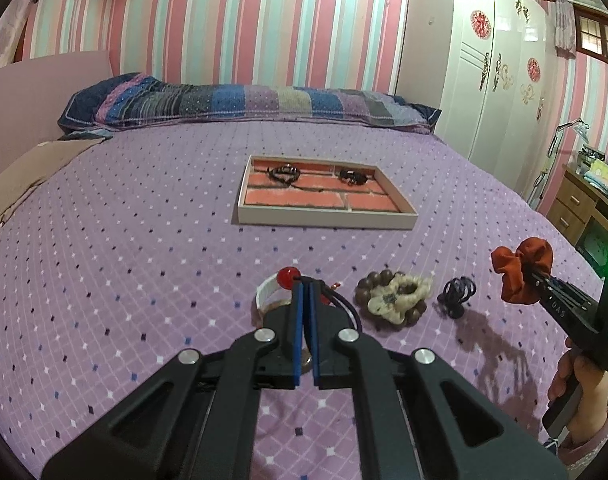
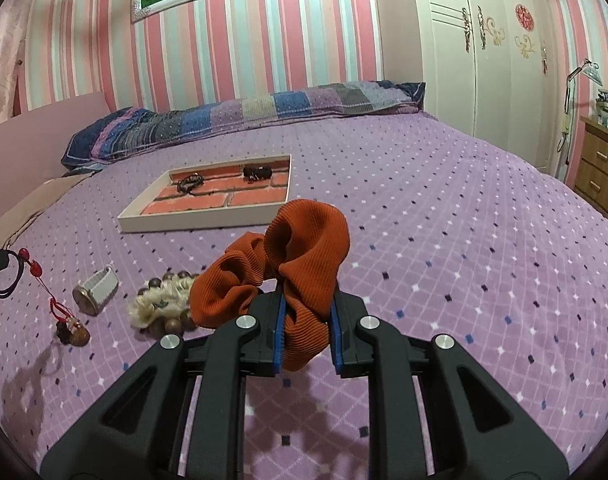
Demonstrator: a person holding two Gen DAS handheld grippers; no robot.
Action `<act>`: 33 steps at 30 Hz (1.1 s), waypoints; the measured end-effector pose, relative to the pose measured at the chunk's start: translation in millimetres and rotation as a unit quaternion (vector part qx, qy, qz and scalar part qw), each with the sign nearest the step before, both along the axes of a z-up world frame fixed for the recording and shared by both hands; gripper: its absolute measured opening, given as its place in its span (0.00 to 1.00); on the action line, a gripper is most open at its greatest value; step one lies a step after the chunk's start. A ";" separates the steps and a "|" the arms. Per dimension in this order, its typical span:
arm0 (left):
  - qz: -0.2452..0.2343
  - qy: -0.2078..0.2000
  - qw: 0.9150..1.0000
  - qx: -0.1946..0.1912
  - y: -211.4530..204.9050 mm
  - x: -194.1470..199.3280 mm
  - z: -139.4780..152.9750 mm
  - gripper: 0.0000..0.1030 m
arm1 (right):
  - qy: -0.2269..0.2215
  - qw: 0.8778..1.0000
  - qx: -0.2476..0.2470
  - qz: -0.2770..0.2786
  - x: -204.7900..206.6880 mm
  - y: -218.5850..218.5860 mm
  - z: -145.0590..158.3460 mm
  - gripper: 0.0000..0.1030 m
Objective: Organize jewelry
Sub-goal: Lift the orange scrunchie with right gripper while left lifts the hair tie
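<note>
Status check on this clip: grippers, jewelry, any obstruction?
Left gripper shut on black cord with red beads. Right gripper shut on orange scrunchie. Tray holds two dark bracelets, path clear.

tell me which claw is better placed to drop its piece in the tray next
Left, probably. Its claw, shut on the black cord, faces the tray straight ahead; the right claw, shut on the scrunchie, sees it off to one side.

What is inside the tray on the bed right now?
The tray holds two dark bracelets: one at its far left, one at its far right. The rest of its brick-patterned lining lies bare. The near wall hides a thin strip of the floor behind it.
</note>
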State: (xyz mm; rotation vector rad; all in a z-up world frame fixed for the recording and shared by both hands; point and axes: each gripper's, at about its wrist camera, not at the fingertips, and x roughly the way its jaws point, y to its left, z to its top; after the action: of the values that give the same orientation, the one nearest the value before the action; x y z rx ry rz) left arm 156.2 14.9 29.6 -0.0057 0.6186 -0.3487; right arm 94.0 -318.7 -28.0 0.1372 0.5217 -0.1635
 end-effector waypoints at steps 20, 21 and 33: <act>-0.011 0.001 1.000 -0.006 4.2 2.0 14.8 0.03 | -0.010 1.000 -0.002 0.007 6.6 4.9 9.2 0.17; -0.010 0.004 1.000 -0.003 4.5 3.1 12.9 0.03 | -0.010 1.000 -0.002 0.007 6.4 4.8 8.3 0.17; 0.015 0.067 0.997 0.036 23.6 4.3 -45.0 0.03 | 0.010 1.000 0.010 0.009 7.9 5.0 -14.9 0.17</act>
State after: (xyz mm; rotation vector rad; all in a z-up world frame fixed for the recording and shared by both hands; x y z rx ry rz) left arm 160.5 38.4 -15.3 0.0316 0.7634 -0.2987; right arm 101.9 -313.7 -43.0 0.1511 0.5451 -0.1423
